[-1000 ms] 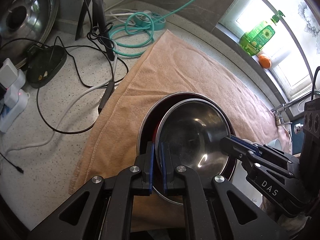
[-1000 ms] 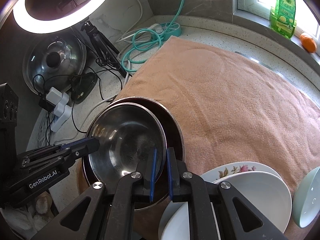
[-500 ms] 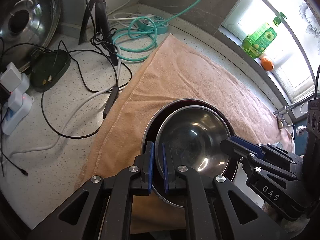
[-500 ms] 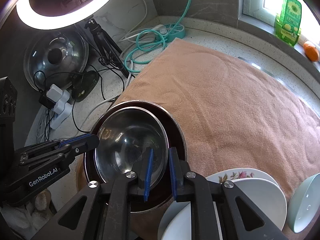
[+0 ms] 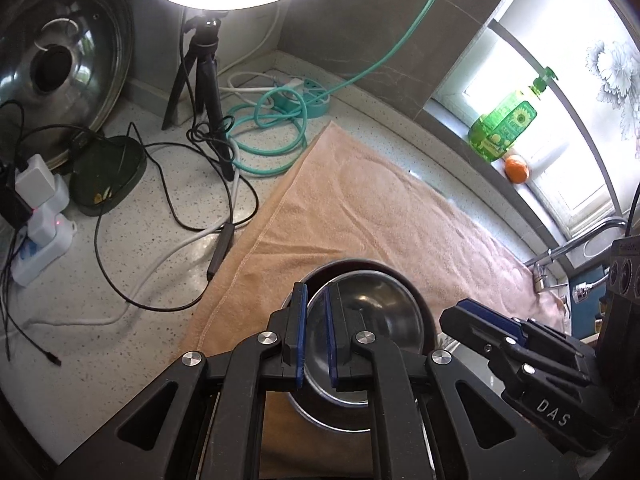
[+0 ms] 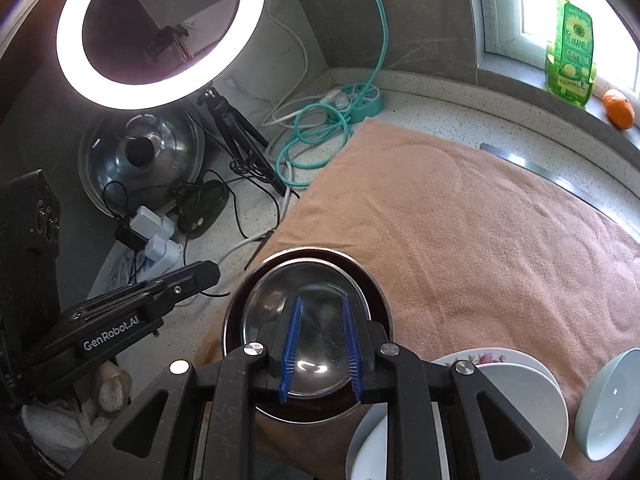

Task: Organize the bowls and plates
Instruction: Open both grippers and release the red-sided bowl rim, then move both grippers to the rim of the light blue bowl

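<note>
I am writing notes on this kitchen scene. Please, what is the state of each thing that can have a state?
Steel bowl: nested in the dark bowl.
Left gripper: shut, holding nothing.
Right gripper: open, above the steel bowl.
Ring light: on.
White plates: stacked.
Towel: spread flat.

I see a shiny round steel bowl (image 6: 308, 320) nested in a dark-lined metal bowl (image 6: 372, 292) on matt, nappy peach terry cloth (image 6: 460, 232); at four o'clock, glossy white ceramic plates (image 6: 516, 396).
</note>
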`<state>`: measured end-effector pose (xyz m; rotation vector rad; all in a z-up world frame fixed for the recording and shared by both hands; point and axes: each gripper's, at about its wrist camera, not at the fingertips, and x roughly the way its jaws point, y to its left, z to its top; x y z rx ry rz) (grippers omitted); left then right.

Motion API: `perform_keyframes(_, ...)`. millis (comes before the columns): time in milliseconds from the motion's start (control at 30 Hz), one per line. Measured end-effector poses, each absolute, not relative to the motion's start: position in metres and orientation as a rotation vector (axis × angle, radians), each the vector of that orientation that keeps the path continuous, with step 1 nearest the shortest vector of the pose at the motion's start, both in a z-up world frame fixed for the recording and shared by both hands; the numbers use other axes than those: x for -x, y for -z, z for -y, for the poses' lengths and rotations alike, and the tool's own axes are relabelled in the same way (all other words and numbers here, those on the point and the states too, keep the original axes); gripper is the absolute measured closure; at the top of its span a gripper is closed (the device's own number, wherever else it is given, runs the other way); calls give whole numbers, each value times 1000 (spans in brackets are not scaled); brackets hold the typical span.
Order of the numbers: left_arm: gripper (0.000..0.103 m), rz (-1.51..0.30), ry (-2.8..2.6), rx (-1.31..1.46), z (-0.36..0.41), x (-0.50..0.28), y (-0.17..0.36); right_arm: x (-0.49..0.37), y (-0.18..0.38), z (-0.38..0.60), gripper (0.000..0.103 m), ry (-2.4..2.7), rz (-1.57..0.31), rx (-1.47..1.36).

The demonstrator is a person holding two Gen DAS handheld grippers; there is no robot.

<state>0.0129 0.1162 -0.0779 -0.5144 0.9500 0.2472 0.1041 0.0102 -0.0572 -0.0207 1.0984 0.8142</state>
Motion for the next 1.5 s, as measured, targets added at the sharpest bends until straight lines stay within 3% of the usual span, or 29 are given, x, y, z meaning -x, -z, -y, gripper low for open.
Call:
perform_keyframes(200, 96, -833, -192, 559, -109, -19, 38, -101, 32, -5, 83, -824, -1043, -55)
perform_keyframes(433, 95, -830, -96, 454, -64, -34, 9, -105, 5, 38, 83, -774, -991, -69)
perform_keyframes(967, 95, -931, 68, 409, 47, -90, 35, -133, 33, 210, 83, -509, -1013, -149)
perform_keyframes(1167, 95, -911, 191, 360, 116, -128, 16, -144, 49, 293, 83, -377, -1028, -193)
perform_keyframes(1500, 95, -1048, 293, 307, 171, -180, 43, -154, 43, 372, 83, -282, -1025, -198)
